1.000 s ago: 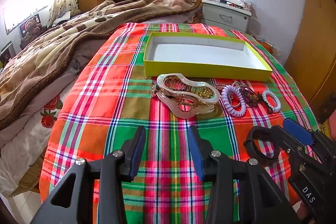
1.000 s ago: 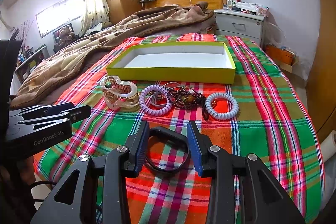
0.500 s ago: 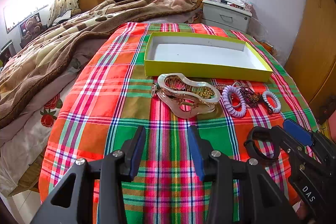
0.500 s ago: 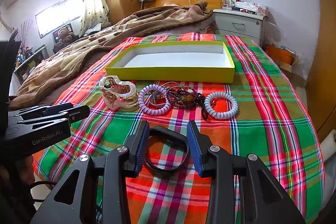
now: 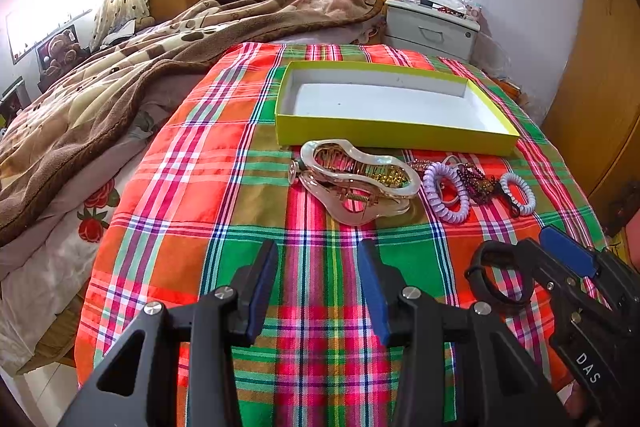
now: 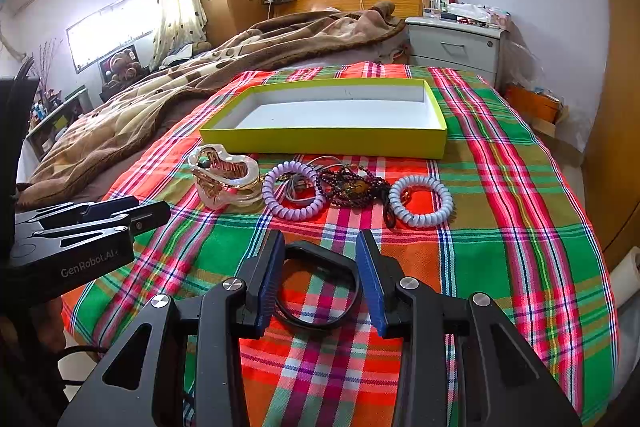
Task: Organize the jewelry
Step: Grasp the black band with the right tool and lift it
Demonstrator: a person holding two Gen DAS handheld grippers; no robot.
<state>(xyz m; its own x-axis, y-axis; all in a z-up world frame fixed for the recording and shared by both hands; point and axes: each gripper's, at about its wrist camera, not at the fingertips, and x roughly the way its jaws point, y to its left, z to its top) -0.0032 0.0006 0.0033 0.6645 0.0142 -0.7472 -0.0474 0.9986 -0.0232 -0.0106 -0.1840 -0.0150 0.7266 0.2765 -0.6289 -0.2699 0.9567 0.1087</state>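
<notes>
A row of jewelry lies on the plaid cloth in front of an empty yellow-green box [image 5: 392, 137] [image 6: 320, 143]. From the left it holds a pearly hair claw [image 5: 356, 179] [image 6: 224, 179], a lilac spiral tie [image 5: 430, 187] [image 6: 276, 203], dark beads [image 5: 480, 183] [image 6: 352, 187] and a pale spiral tie [image 5: 530, 193] [image 6: 420, 221]. My right gripper [image 6: 317, 239] [image 5: 532, 255] is shut on a black bangle [image 6: 320, 255] [image 5: 476, 275], which spans the gap from pad to pad just above the cloth. My left gripper [image 5: 317, 247] [image 6: 152, 211] hovers open over bare cloth, short of the claw.
The plaid cloth [image 5: 208, 187] covers the foot of a bed, with a brown blanket [image 5: 120, 79] heaped to the left and behind. A grey nightstand [image 6: 456, 43] stands at the back right, a wooden wardrobe [image 5: 600, 87] on the right. The cloth drops off at the near edge.
</notes>
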